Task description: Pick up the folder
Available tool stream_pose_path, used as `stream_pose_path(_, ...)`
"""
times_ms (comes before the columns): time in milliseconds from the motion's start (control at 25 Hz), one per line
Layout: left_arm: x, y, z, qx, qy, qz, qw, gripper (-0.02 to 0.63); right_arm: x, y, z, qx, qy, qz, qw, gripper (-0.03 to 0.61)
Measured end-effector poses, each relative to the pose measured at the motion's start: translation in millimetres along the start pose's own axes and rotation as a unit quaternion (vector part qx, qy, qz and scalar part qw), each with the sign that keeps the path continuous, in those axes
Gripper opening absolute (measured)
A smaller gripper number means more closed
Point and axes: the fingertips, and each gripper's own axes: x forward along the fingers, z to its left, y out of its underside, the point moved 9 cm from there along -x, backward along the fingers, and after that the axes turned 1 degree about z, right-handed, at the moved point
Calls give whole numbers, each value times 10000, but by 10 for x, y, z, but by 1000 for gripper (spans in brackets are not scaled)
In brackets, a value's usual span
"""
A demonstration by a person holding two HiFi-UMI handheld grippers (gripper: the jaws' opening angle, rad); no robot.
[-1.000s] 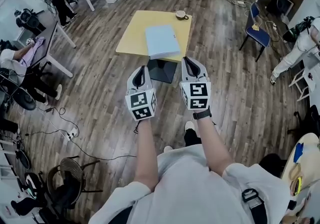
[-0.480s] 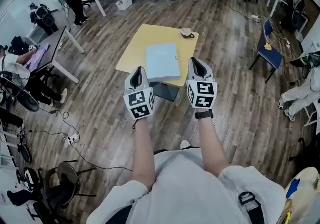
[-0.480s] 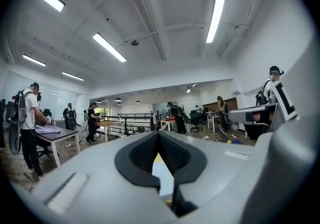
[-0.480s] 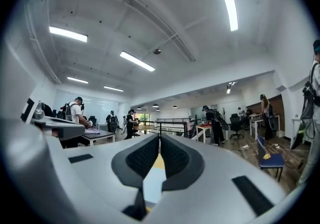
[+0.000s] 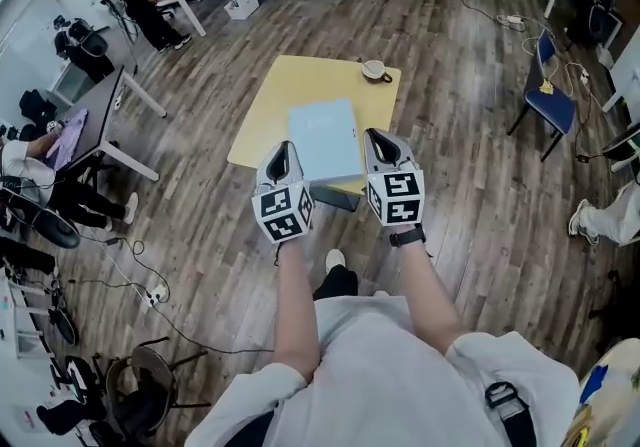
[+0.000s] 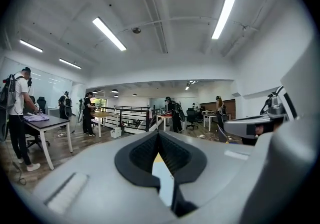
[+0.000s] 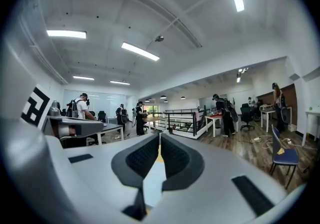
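Note:
A light blue folder [image 5: 324, 142] lies flat on the small yellow table [image 5: 264, 105], its near end by the table's front edge. My left gripper [image 5: 283, 149] hovers just off the folder's near left corner, shut with nothing in it. My right gripper [image 5: 378, 139] is level with it at the folder's near right side, also shut and holding nothing. In the left gripper view the closed jaws [image 6: 158, 136] frame a sliver of folder [image 6: 163, 180] below. The right gripper [image 7: 160, 138] shows the same pale strip of folder [image 7: 152, 184].
A cup [image 5: 376, 69] on a saucer stands at the table's far right corner. A blue chair [image 5: 548, 100] is off to the right, a white-legged desk [image 5: 112, 115] to the left. Cables [image 5: 130, 253] trail over the wooden floor. People stand and sit around the room.
The table and folder have come closer in the head view. Both grippers moved forward together and now flank the folder's near end. Their jaws stayed shut.

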Motion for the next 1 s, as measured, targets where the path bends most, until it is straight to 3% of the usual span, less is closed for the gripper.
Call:
stream_pose_path(360,1207,-2,608,43,368,84,9993,11,1246,-97,-129,-91,168,228,9996,17)
stream_pose_path(720,1932,544,1019,-492,849,947,9907,11,2086,398,-118,228,198,1269,9915,17)
stream_pose_path(1000,2277,1029,1170,-733,843,1721,9787,17,2479,957,-288,575,71,1919,9797,18)
